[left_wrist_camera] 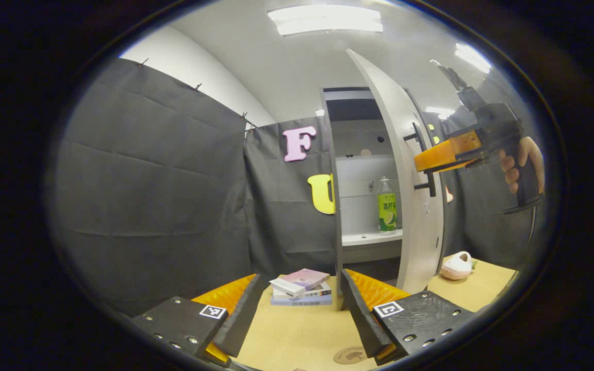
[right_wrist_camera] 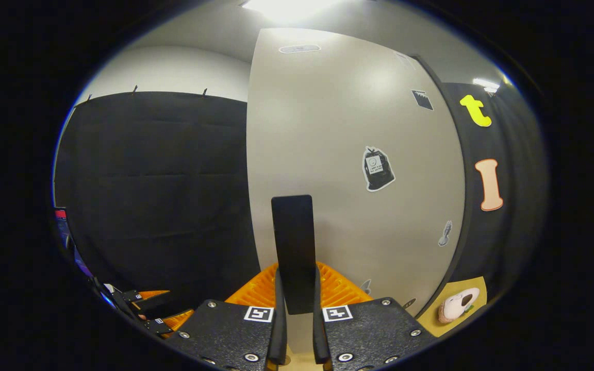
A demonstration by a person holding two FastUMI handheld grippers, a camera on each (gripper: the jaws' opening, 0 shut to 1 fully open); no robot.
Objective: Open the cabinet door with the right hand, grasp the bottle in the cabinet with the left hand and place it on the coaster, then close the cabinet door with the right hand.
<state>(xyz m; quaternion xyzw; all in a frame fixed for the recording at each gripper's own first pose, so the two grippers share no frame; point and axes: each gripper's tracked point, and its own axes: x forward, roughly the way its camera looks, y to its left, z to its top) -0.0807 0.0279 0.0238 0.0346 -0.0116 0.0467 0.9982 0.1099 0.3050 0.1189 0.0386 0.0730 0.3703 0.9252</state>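
**Door swung wide, bottle waiting on the shelf**

The right gripper (right_wrist_camera: 297, 309) has its two fingers pinched on the dark upright handle (right_wrist_camera: 293, 247) of the cabinet door (left_wrist_camera: 410, 196), and the door stands well open. Inside the cabinet (left_wrist_camera: 361, 154), on the lower shelf (left_wrist_camera: 372, 238), stands the bottle (left_wrist_camera: 386, 206), upright, near the shelf's door side, with free room around it. The left gripper (left_wrist_camera: 297, 309) hangs low over the table (left_wrist_camera: 297, 330) with its jaws spread wide, holding nothing, well short of the cabinet. The round coaster (left_wrist_camera: 349, 355) lies on the table just below it, and a stack of books (left_wrist_camera: 302, 288) sits further in.

The bottle looks like clear plastic with a green label, probably light, a little springy under pressure and smooth enough to slip. I'd take it at mid-body, across the labelled part, squarely from the front, since a grip high on the neck would let it swing. It is tall and narrow, so a nudge before closing could tip it.
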